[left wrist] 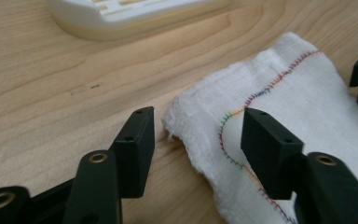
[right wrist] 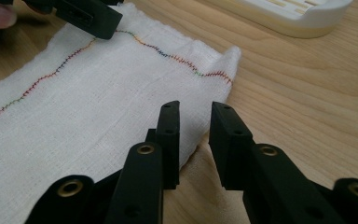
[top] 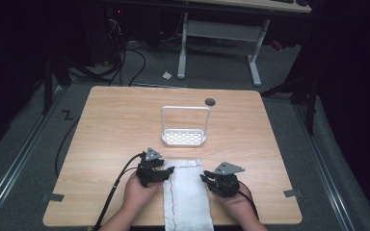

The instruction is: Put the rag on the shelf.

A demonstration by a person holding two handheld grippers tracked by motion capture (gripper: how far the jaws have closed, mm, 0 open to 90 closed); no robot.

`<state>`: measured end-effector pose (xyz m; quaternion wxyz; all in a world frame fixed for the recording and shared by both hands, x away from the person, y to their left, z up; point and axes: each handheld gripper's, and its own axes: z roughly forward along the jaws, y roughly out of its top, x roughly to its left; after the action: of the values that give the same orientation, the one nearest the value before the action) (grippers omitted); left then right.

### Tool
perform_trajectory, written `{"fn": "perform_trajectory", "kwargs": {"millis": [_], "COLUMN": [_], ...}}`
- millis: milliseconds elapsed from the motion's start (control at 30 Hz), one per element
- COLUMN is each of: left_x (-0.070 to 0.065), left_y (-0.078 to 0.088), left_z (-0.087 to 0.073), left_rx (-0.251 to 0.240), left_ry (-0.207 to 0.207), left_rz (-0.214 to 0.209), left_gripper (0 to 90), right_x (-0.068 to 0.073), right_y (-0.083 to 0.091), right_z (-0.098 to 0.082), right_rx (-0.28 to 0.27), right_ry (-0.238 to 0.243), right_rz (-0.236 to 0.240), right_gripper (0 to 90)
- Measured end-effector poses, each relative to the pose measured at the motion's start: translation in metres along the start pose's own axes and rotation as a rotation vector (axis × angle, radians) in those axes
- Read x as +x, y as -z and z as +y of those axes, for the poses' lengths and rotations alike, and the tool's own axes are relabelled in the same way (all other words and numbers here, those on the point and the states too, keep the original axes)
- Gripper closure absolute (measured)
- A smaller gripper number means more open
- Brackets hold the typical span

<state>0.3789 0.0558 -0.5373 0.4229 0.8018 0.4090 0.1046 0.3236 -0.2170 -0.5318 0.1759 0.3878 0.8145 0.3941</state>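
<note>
The left gripper's point(left wrist: 198, 135) fingers gape wide astride the white cloth's point(top: 187, 192) corner, gripping nothing. The right gripper's point(right wrist: 195, 126) fingers stand part-open, empty, at its opposite edge.

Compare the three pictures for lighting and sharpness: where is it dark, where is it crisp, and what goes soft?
High view: the table is evenly lit and the room behind nearly black; the rack glares white. Left gripper view: the cloth and wood grain are crisp, the left tool soft in the foreground. Right gripper view: the right tool is fairly sharp, the rack's edge blurs.
</note>
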Motion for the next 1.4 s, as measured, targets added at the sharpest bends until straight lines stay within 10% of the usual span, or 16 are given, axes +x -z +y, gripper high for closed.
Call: {"fn": "perform_trajectory", "kwargs": {"millis": [300, 900, 1233, 1400], "left_x": [-0.001, 0.008, 0.011, 0.012], "left_y": [-0.002, -0.003, -0.002, 0.002], "left_z": [-0.002, -0.002, -0.003, -0.005], "left_rx": [-0.009, -0.008, -0.007, -0.047], "left_ry": [0.006, 0.075, 0.099, 0.101], "left_rz": [-0.035, -0.087, -0.102, -0.133], "left_gripper": [78.6, 81.5, 81.6, 81.6], "right_x": [-0.004, -0.010, -0.008, -0.006], "right_y": [0.001, -0.042, -0.043, -0.040], "right_z": [0.001, 0.036, 0.031, 0.031], "right_rx": [-0.024, 0.074, 0.055, 0.050], "right_ry": [-0.045, -0.128, -0.158, -0.100], "right_rz": [0.005, -0.037, 0.022, 0.000], "right_gripper": [62.4, 56.3, 84.3, 85.9]}}
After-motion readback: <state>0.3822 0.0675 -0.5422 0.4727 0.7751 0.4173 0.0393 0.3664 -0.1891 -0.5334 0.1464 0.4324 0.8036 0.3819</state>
